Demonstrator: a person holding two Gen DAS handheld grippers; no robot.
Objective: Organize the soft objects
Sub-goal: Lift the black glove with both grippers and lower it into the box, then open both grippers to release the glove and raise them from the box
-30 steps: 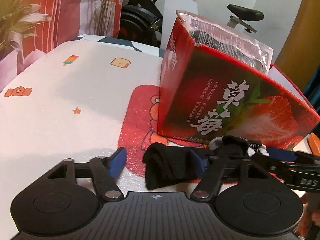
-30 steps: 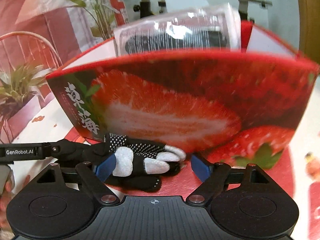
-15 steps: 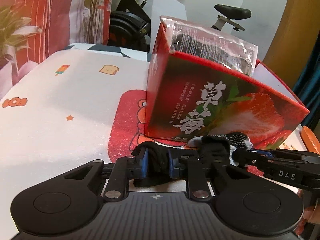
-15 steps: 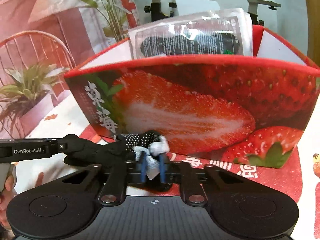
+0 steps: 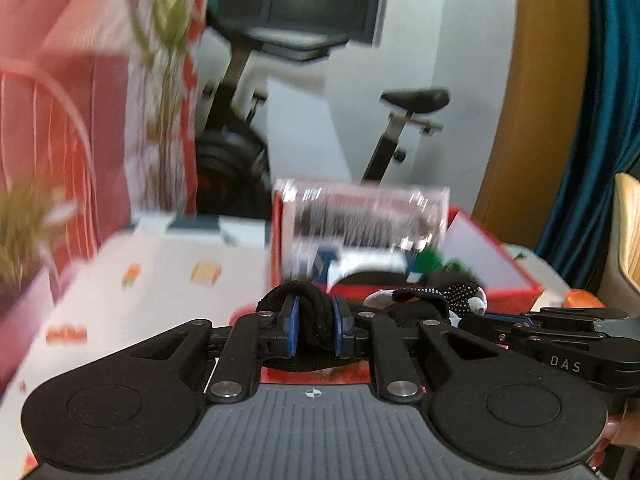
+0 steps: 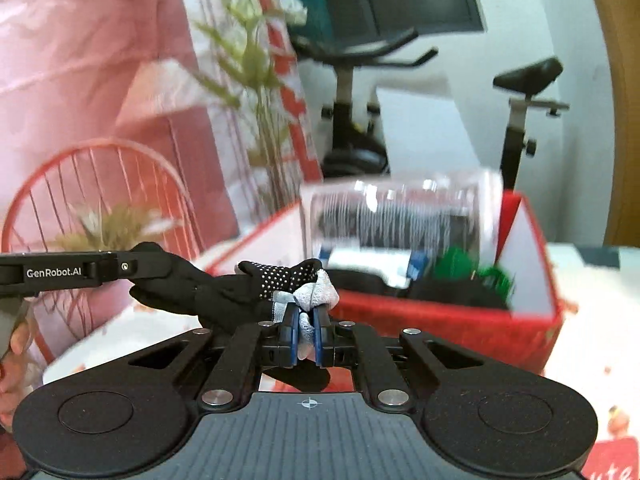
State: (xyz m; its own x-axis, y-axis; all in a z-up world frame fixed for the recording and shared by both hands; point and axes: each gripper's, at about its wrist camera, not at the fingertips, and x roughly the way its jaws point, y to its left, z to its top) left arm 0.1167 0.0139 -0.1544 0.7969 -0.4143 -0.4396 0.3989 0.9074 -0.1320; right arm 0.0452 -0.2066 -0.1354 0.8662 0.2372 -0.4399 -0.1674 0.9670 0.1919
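I have the left tool [image 5: 315,326] clamped on the black cuff end of a glove [image 5: 310,316], blue pads pressing the bunched knit. My right tool [image 6: 306,330] is closed tight on the glove's grey fingertip end [image 6: 316,294], the dotted black palm stretching left toward the other tool. The glove hangs between the two tools, off the counter [image 5: 120,292], in front of the red strawberry box [image 6: 440,320]. The box holds a clear plastic packet [image 6: 400,216] and green stuff; the view is blurred.
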